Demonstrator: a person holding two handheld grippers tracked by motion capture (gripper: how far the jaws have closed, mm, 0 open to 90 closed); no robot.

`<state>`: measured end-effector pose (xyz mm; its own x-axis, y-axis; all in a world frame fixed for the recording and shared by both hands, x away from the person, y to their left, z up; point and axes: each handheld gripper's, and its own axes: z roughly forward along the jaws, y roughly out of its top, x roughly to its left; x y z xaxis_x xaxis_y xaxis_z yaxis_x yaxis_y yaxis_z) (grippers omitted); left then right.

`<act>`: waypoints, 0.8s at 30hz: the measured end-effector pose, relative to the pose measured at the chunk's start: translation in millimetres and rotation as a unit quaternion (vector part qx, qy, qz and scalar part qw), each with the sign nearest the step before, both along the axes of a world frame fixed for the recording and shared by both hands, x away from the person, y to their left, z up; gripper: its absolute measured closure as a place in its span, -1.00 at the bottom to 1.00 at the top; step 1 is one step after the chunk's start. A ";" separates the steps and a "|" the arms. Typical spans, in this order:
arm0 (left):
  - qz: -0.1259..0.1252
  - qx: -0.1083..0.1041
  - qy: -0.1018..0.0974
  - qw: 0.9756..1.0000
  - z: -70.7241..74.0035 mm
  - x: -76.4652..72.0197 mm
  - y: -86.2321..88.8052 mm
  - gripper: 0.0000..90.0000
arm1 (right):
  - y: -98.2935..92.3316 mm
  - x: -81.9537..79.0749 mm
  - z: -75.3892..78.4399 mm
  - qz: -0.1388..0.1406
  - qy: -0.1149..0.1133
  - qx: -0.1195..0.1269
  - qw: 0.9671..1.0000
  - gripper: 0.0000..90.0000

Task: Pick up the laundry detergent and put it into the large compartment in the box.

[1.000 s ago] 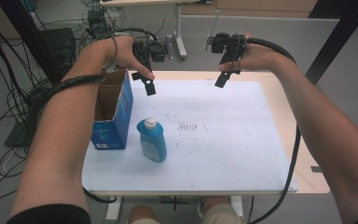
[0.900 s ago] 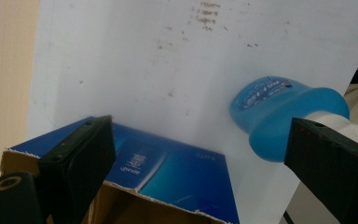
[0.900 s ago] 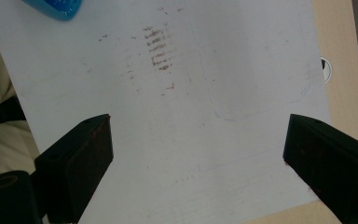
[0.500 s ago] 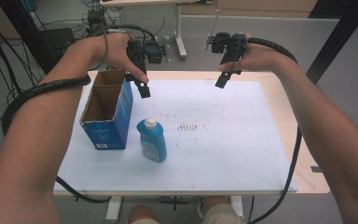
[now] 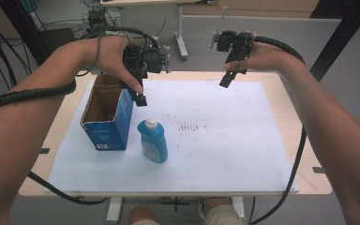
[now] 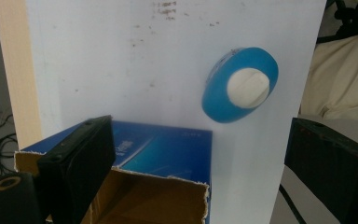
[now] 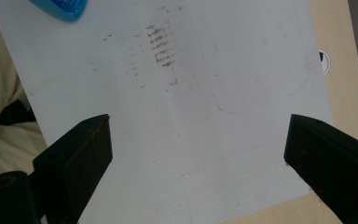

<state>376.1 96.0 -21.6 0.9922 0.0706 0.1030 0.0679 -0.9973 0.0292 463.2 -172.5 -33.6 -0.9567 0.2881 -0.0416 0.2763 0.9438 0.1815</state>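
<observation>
A blue bottle (image 5: 152,140) with a white cap stands upright on the white sheet (image 5: 225,140), just right of an open blue cardboard box (image 5: 107,112). In the left gripper view I look down on the bottle (image 6: 240,84) and the box's (image 6: 163,154) open top. My left gripper (image 5: 141,99) hangs above the box's right wall, behind the bottle, jaws wide apart and empty. My right gripper (image 5: 226,80) hovers over the sheet's far edge, open, nothing between its jaws. The bottle's base (image 7: 60,7) peeks in at the top of the right gripper view.
Brown smudges (image 5: 193,126) mark the middle of the sheet. The wooden table (image 5: 304,117) shows as a rim around it. Black cables (image 5: 295,173) trail from both grippers past the table's sides. Desk legs and cable clutter stand on the floor beyond.
The left hand has carried its gripper rightward, from above the box's left part to over its right wall near the bottle. The right gripper has stayed put.
</observation>
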 end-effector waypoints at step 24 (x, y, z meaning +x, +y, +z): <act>-0.088 0.012 -0.012 0.996 -33.5 -27.1 -26.5 -0.80 | -8.0 0.3 -1.2 -0.005 0.000 0.006 1.000 -0.85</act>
